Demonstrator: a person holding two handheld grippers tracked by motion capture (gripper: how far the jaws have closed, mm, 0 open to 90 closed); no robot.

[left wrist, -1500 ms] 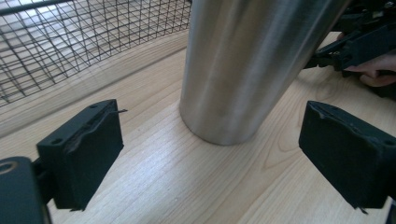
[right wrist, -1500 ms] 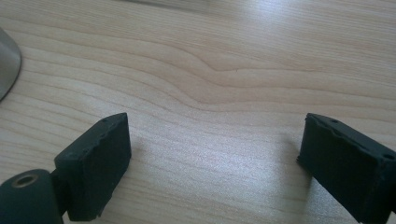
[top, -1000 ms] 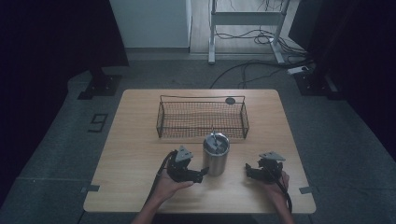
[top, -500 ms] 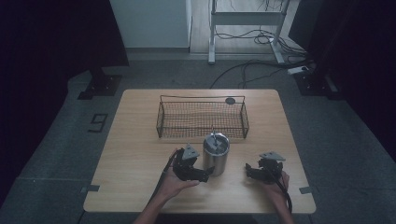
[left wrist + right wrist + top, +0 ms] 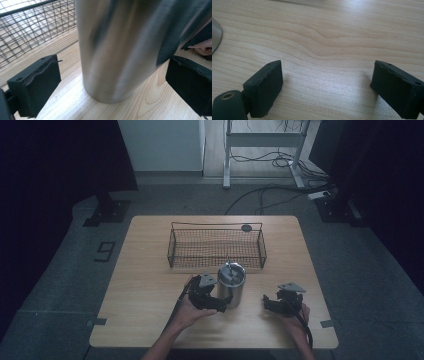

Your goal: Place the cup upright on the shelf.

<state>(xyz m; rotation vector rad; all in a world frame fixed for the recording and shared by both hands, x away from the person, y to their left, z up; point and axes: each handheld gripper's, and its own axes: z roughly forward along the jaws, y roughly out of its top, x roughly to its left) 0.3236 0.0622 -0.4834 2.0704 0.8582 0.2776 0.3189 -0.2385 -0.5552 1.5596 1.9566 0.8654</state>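
The steel canister (image 5: 231,285) stands upright on the tabletop (image 5: 145,285), just in front of the wire basket (image 5: 216,248). The left hand-held gripper (image 5: 220,304) has just been opening; its jaws flank the canister without touching. The right hand-held gripper (image 5: 267,303), right of the canister, gapes empty.

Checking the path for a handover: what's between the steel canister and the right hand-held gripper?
Bare wooden tabletop in the high view. The canister stands apart from the right hand-held gripper, with nothing between them.
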